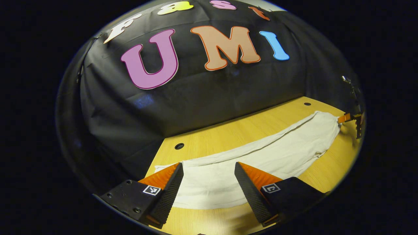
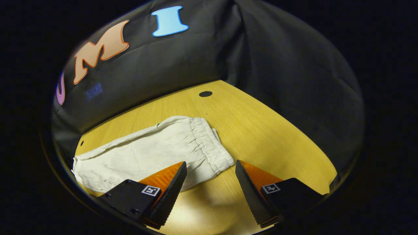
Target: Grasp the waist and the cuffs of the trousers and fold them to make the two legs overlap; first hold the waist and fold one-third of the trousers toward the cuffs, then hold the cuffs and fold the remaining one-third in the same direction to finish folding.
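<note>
On the wooden surface [image 2: 261, 130] the white trousers [image 2: 147, 153] lie flat. The left hand-held gripper [image 1: 209, 186] hovers wide over the cuffs; the right hand-held gripper [image 2: 210, 186] hovers wide beside the waist.

1. the trousers [image 2: 153, 153] lie flat on the surface [image 2: 261, 130], stretched along it, with the booth wall [image 2: 196, 65] behind them.
2. in the right gripper view the waist [image 2: 210, 143] is the end of the trousers nearest the right tool [image 2: 210, 189], whose spread fingers sit just before that waist.
3. in the left gripper view the left tool [image 1: 209, 192] hangs over the cuff end of the trousers [image 1: 248, 163], fingers apart.
4. a hole in the surface [image 2: 205, 94] lies behind the waist, well apart from the trousers.
</note>
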